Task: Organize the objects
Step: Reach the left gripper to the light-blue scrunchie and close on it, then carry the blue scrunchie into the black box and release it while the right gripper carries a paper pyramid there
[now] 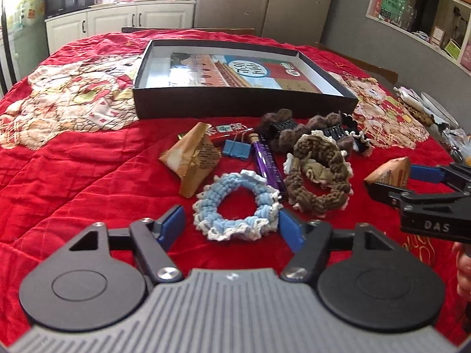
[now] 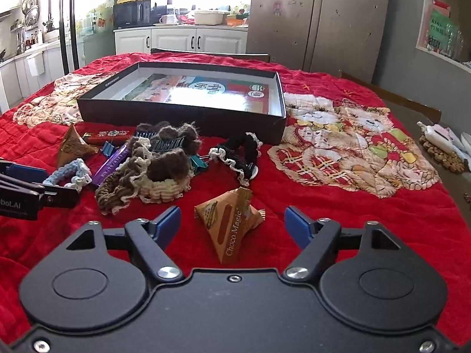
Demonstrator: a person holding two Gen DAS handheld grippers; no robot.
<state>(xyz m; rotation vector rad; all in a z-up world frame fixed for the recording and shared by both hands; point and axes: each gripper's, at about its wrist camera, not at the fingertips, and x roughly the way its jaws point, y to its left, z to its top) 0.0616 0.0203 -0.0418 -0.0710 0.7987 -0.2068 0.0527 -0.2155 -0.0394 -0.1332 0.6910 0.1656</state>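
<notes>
My left gripper (image 1: 232,223) is open, its blue pads on either side of a blue-and-white crochet scrunchie (image 1: 237,206) on the red cloth. My right gripper (image 2: 232,223) is open around a brown "Choco Magic" snack packet (image 2: 231,226); the same packet (image 1: 388,173) shows in the left wrist view between the right gripper's pads. A black shallow box (image 1: 235,103) with a printed sheet inside stands behind the pile; it also shows in the right wrist view (image 2: 182,114).
The pile holds a brown scrunchie (image 1: 319,173), a purple tube (image 1: 269,164), a blue binder clip (image 1: 235,147), a second brown packet (image 1: 194,158), dark hair combs (image 1: 282,126) and a teal clip (image 2: 198,160). Dishes (image 1: 435,108) sit at the table's right edge.
</notes>
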